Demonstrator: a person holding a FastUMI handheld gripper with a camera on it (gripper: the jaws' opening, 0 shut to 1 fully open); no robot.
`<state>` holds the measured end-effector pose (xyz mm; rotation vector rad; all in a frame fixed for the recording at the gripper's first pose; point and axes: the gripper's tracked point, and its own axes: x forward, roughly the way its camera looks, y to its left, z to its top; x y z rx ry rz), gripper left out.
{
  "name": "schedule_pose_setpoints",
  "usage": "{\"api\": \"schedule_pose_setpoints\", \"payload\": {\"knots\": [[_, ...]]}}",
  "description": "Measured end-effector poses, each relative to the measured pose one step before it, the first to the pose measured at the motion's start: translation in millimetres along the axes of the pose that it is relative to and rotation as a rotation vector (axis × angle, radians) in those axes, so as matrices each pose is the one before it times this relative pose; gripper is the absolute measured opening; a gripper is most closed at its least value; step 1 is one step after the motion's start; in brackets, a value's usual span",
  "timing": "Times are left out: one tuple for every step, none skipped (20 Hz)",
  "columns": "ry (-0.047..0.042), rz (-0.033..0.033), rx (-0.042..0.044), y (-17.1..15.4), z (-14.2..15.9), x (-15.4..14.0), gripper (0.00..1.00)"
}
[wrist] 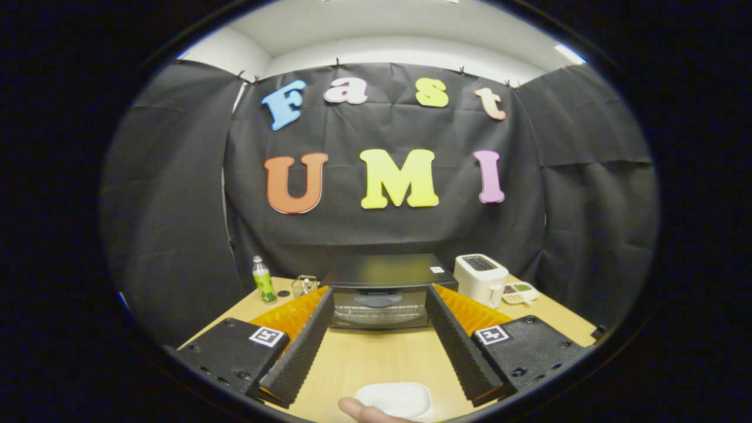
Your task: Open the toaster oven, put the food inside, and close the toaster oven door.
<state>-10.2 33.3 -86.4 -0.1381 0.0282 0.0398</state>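
The gripper [379,326] is spread wide and empty, with the toaster oven [382,291] just beyond its fingers, door shut. The door looks stiff and hinged — best taken by its dark handle [378,300].

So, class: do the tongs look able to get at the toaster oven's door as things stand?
Probably yes. The tongs are open, and only bare table lies between them and the closed toaster oven straight ahead.

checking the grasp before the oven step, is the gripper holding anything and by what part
Nothing is held. The gripper is open, its fingers wide apart with bare table between them, and the toaster oven stands shut just ahead.
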Motion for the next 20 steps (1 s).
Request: {"api": "schedule_pose_setpoints", "payload": {"knots": [[-0.01374, -0.00128, -0.00623, -0.72, 7.80, -13.61, 1.00], [-0.02028, 0.01486, 0.00475, 1.83, 8.00, -10.93, 1.00], [-0.02104, 0.02613, 0.01528, 4.00, 7.13, -12.16, 1.00], [-0.01811, 0.02724, 0.02194, 2.78, 5.27, -10.91, 1.00], [-0.00981, 0.02045, 0.01650, -0.70, 3.60, -9.04, 1.00], [0.00764, -0.00131, 0.00443, -5.30, -0.92, -7.08, 1.00], [0.03044, -0.01135, -0.00291, -9.02, -6.56, -6.02, 1.00], [0.02047, -0.00434, -0.00846, -5.64, -4.16, -4.99, 1.00], [-0.00150, -0.01092, -0.00282, -6.63, -2.16, -3.64, 1.00], [-0.02369, -0.01392, 0.01720, -7.46, 2.93, -2.51, 1.00], [-0.02225, -0.01573, 0.01596, -6.37, 0.56, -3.83, 1.00], [-0.01653, -0.01548, 0.00437, -6.30, -1.63, -4.01, 1.00], [-0.01429, -0.01437, -0.00070, -5.94, -2.73, -6.90, 1.00], [-0.01510, 0.00301, -0.00226, -0.33, 1.02, -5.91, 1.00], [-0.01571, 0.01012, -0.00277, 1.79, 2.49, -6.07, 1.00], [-0.01965, 0.01154, -0.00132, 1.29, 2.86, -6.05, 1.00], [-0.01437, 0.00502, 0.00036, -0.47, 1.68, -3.57, 1.00], [-0.01461, -0.00211, 0.00131, -1.31, 2.53, -3.70, 1.00], [-0.01137, -0.00912, 0.00385, -2.58, 1.40, -3.44, 1.00], [-0.00351, -0.01230, 0.00609, -2.02, -0.29, -2.71, 1.00]]}}
